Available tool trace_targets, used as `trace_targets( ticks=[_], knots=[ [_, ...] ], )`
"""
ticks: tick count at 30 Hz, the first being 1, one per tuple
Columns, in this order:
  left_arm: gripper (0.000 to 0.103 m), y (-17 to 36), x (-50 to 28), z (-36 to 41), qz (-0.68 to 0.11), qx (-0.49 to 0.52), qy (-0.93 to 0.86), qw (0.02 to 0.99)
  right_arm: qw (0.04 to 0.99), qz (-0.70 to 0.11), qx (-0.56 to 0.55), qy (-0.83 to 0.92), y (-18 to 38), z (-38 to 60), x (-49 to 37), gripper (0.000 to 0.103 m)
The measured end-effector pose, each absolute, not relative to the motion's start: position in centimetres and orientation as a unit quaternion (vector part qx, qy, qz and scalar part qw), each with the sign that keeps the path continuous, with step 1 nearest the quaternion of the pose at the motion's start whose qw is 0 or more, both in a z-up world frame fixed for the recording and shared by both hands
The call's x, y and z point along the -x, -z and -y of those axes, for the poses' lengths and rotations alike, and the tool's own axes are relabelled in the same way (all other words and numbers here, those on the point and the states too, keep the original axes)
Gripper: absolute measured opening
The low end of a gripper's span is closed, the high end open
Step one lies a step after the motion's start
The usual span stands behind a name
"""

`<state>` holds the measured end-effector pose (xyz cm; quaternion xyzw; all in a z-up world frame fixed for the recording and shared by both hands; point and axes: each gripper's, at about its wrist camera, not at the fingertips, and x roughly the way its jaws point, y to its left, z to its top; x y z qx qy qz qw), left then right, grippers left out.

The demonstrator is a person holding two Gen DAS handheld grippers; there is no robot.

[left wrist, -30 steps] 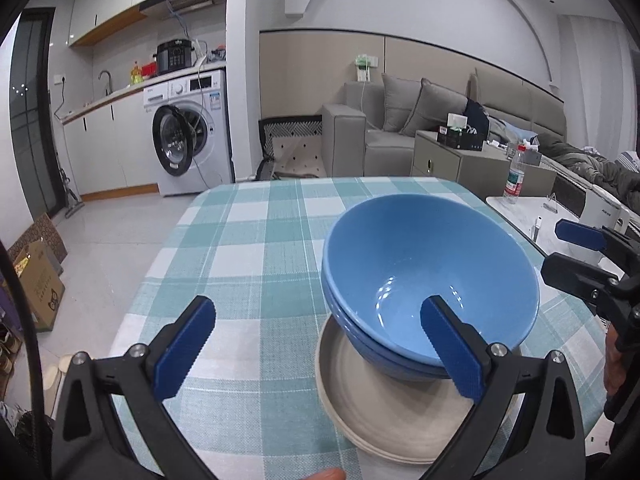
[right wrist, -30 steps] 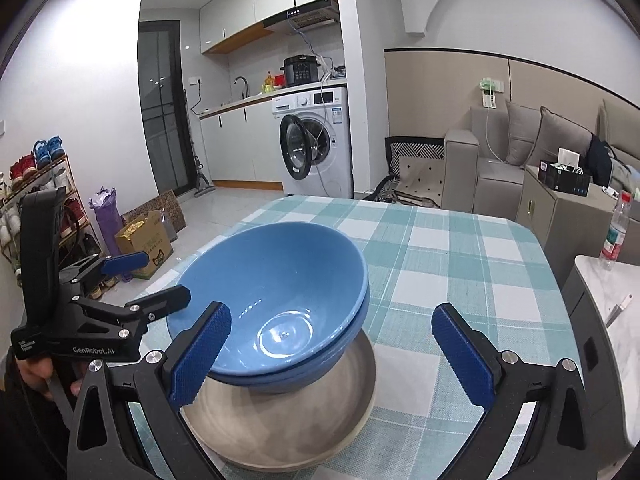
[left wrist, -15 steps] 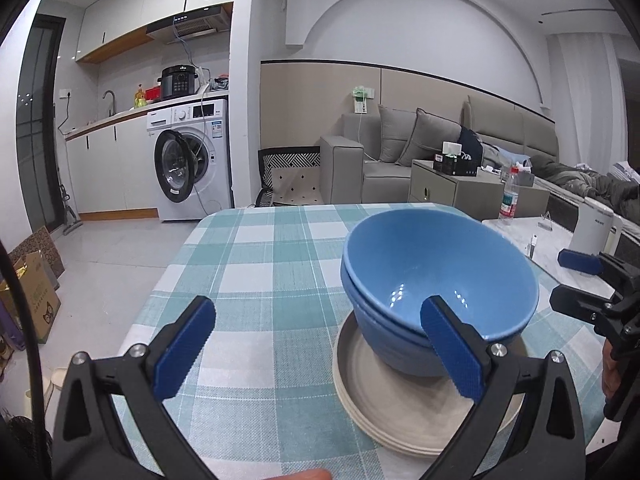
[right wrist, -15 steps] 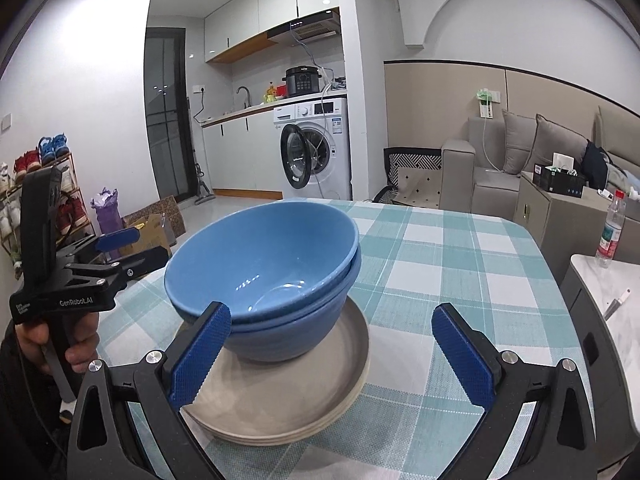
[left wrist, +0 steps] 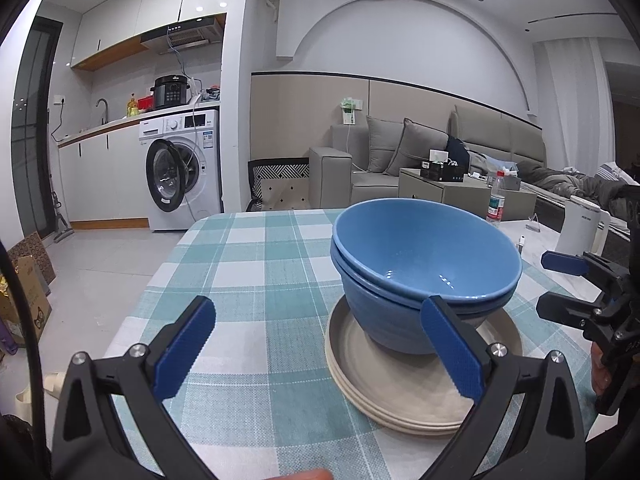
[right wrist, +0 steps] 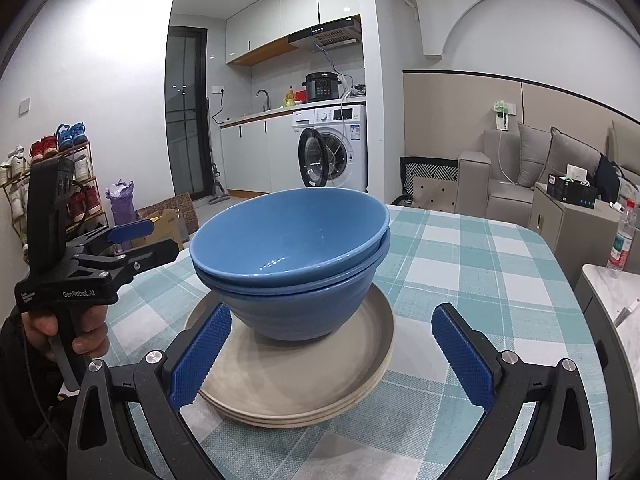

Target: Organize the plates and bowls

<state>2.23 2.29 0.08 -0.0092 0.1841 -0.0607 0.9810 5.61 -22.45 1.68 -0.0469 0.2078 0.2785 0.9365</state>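
The left gripper [right wrist: 132, 240] read "GenRobot.AI" on its black body; smaller print beside that was too fine to read. Two nested blue bowls [right wrist: 290, 268] sat on a stack of beige plates [right wrist: 296, 376] on the checked bench [right wrist: 472, 280]. Both the left gripper and the right gripper [right wrist: 332, 356] were spread wide, holding nothing, just short of the plates. The washer [right wrist: 332, 148] and bottle [right wrist: 620, 240] labels were illegible. The bowls hid the plates' far rim.
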Motion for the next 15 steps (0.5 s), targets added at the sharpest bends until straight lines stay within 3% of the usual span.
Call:
trace_targets(
  ticks=[15],
  knots=[
    [0.103,0.65,-1.87,-2.41,-0.176,0.021,0.07,0.982,0.937,-0.195,0.047,-0.287,-1.08,22.48,-5.11,0.102]
  ],
)
